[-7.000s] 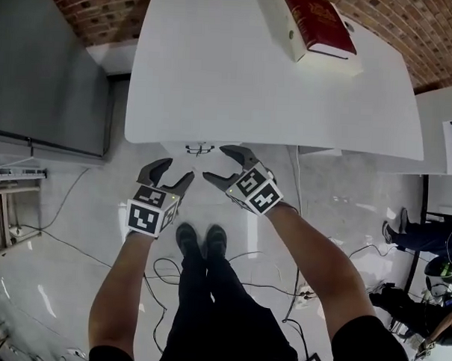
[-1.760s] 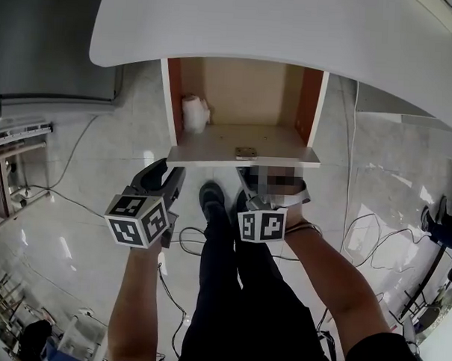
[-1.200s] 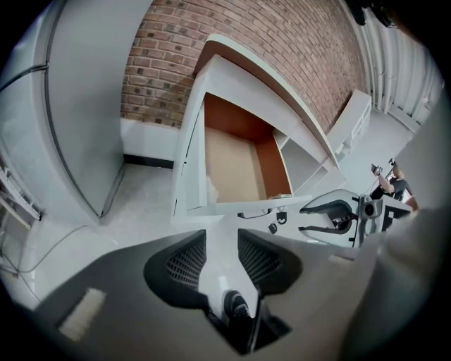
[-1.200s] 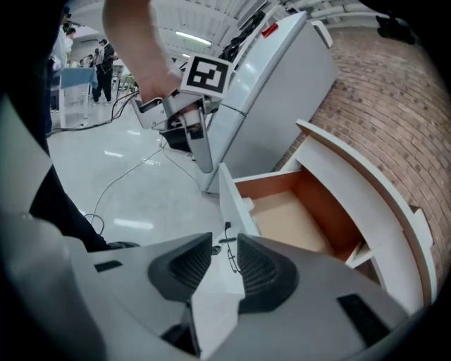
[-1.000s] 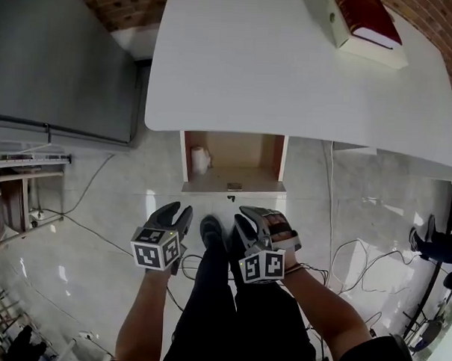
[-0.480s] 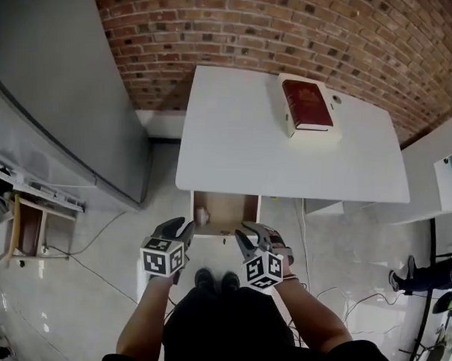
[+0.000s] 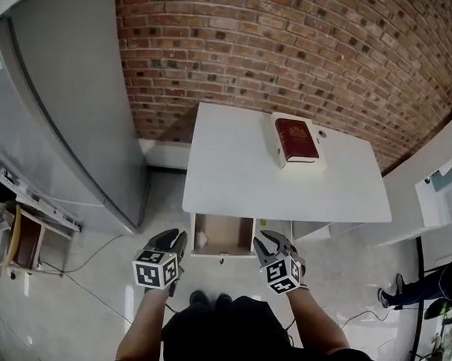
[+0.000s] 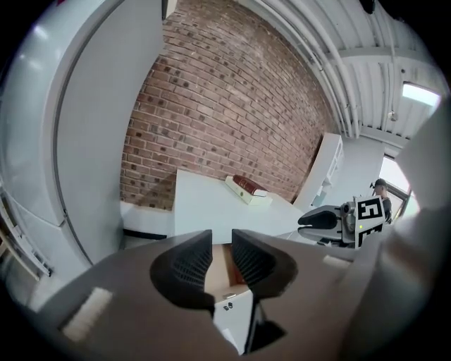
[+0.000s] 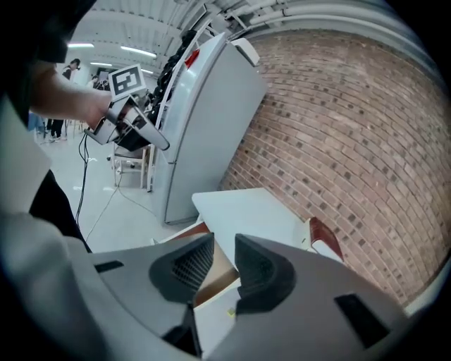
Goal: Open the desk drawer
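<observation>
Open drawer (image 7: 225, 230) of the white bench (image 7: 241, 169), seen with the person standing before it. The drawer is pulled out from under the near edge of the bench top, towards the person. Its brown inside is exposed, and a small white roll (image 7: 200, 237) sits against its left wall. The white front panel faces the person's feet.

The left tool (image 7: 172, 238) is held in the air before the drawer's left corner, apart from it. Its jaws have just been closing and now stand with a narrow gap between the ribbed pads. Nothing lies between them, so the tool is released and empty.

The right tool (image 7: 269, 241) is held likewise before the drawer's right corner, also clear of it. Its jaws too have just been closing, and a slim gap remains between the pads. They grasp nothing, and the drawer shows only beyond and below them.

At the far right of the bench top a red book (image 7: 297, 138) lies flat on a white box (image 7: 285, 161). The bench stands against a brick wall (image 7: 291, 52). A tall grey cabinet (image 7: 72, 109) stands to its left on the pale floor (image 7: 86, 297)
</observation>
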### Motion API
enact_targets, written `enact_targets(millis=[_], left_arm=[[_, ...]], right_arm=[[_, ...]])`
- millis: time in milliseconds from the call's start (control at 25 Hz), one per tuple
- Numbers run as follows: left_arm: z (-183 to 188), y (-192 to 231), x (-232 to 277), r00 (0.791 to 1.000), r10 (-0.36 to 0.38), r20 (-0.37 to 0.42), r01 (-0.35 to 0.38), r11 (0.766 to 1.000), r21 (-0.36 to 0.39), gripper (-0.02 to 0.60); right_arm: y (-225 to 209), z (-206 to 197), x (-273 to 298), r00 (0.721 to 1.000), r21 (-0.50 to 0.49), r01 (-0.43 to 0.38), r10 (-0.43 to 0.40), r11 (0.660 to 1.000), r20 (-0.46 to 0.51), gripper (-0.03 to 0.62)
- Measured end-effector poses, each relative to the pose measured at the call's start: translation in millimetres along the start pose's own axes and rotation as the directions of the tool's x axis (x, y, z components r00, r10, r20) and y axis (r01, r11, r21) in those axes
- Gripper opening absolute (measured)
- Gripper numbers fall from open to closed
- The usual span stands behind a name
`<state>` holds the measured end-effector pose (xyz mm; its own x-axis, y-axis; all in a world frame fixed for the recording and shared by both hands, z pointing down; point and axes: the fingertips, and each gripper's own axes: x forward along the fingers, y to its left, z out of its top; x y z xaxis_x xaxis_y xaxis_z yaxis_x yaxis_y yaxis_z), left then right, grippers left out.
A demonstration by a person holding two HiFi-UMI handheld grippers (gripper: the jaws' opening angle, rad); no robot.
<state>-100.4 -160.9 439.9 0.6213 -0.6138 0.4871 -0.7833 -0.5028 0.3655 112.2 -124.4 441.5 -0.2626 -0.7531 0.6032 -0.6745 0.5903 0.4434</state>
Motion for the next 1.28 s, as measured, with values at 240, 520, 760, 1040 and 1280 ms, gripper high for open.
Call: enact_targets(millis=[240,520,760,1040,1280], left_arm=[[3,12,-23,1.000,-0.001,-0.006,0.001,1.000,0.031,0.091],[18,14,-38,1.000,0.026,-0.005,-0.026,0.999,0.042,0.087],[43,1,-21,0.999,0.052,0.008,-0.053,0.997,0.056,0.083],[81,-41,4,0.996,0.074,0.052,-0.078,0.994,0.078,0.077],[103,-82,30,0.989,0.120,0.090,-0.127,0.990,0.068,0.072]], right_arm=[[-6,26,-16,0.998,0.108,0.046,-0.050,0.993,0.035,0.100],[-18,39,-32,0.995,0.127,0.057,-0.067,0.990,0.078,0.100],[-49,30,-41,0.992,0.157,0.054,-0.071,0.986,0.105,0.097],[-96,2,-46,0.991,0.161,0.030,-0.050,0.987,0.123,0.077],[-139,-2,-43,0.973,0.153,-0.051,0.015,0.987,0.230,0.056]])
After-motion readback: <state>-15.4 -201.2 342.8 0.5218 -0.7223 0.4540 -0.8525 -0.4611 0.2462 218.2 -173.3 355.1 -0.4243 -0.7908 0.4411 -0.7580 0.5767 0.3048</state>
